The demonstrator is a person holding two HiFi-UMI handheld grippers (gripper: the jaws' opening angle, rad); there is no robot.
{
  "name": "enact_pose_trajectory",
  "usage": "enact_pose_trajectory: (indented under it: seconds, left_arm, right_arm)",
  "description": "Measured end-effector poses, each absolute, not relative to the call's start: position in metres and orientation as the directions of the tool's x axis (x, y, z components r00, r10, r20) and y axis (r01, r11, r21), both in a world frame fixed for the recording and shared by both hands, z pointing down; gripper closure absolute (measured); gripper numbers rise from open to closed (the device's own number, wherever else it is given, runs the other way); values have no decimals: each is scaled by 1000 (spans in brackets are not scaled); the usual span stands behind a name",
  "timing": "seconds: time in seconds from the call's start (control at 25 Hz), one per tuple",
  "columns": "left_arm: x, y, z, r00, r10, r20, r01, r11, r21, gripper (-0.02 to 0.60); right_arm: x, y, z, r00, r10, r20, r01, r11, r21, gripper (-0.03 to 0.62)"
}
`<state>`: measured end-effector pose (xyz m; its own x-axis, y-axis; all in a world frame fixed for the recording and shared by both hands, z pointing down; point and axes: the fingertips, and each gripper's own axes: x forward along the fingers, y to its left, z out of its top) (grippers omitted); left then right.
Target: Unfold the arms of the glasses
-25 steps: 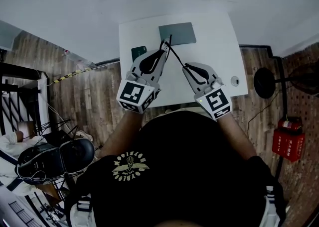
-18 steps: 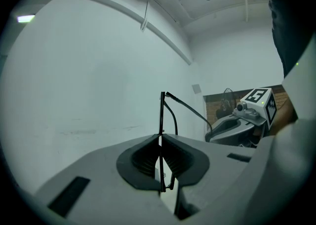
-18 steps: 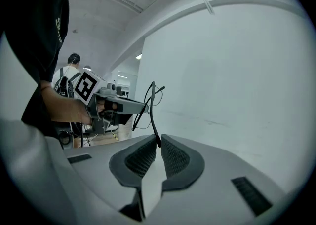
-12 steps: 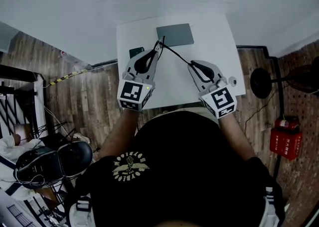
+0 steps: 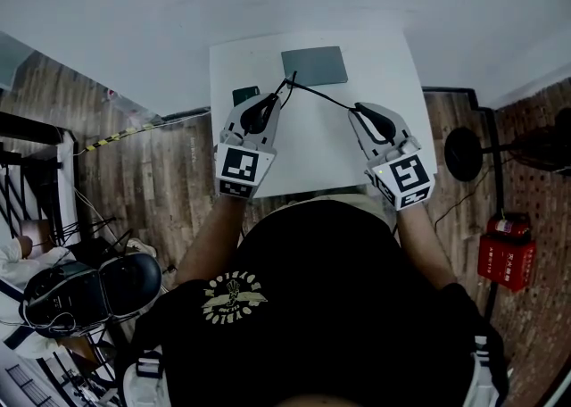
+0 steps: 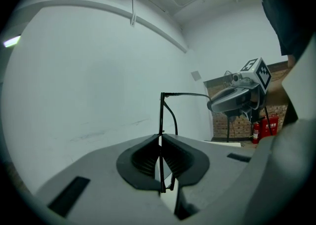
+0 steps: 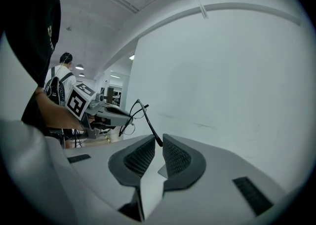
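Between ribbed pads [image 6: 143,159] of left claw [image 6: 160,139]: thin black wire glasses [image 6: 162,113].

Black thin-framed glasses [image 5: 308,89], white counter [image 5: 393,66], dark grey flat pad [image 5: 314,65], grey left gripper [image 5: 284,88] and right gripper [image 5: 359,109] with black-and-white square markers, red fire extinguisher [image 5: 498,258], brown plank floor [image 5: 178,173]
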<state>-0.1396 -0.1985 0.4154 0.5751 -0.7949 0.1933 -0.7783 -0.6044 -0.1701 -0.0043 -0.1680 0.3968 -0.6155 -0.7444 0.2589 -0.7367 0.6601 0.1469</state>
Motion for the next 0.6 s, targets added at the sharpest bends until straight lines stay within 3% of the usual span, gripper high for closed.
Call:
enact_pose_trajectory:
  seconds: [0.4,0.6]
  left_arm:
    - [-146,-189,419,589,-784,197,-776,-616,-132,558]
    - [-155,-187,420,570,-797,199,-800,-594,-86,558]
  right_arm:
    - [-8,-158,393,-634,-718,287,-706,689,165,540]
    - [-15,-146,400,-653,-700,289,-705,701,108,455]
